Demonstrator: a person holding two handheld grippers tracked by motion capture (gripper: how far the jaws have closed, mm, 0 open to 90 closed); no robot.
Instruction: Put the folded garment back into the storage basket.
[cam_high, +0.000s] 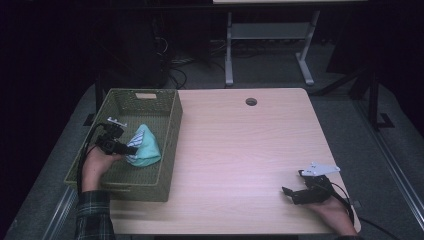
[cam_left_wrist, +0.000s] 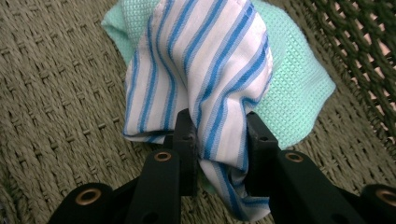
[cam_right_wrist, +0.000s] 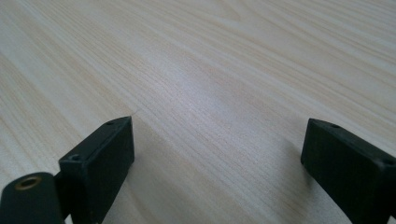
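Striped cloth (cam_left_wrist: 196, 79) pinched by left hand-held gripper (cam_left_wrist: 217, 140) — prob. inside basket (cam_high: 170, 145).

Two cloths lie bunched together between and just ahead of the left gripper (cam_left_wrist: 218, 140): one blue-striped white cloth (cam_left_wrist: 201, 70) and one mint-green cloth (cam_left_wrist: 294, 88) beneath it, though the heap may hide more. One woven green basket (cam_high: 170, 150) surrounds that gripper. One wooden table (cam_high: 240, 150).

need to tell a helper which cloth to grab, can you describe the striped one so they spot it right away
Look in the green woven basket at the table's left edge. The striped cloth lies inside it, pinched by the left gripper, on top of a mint green cloth. Its blue stripes on white set it apart.
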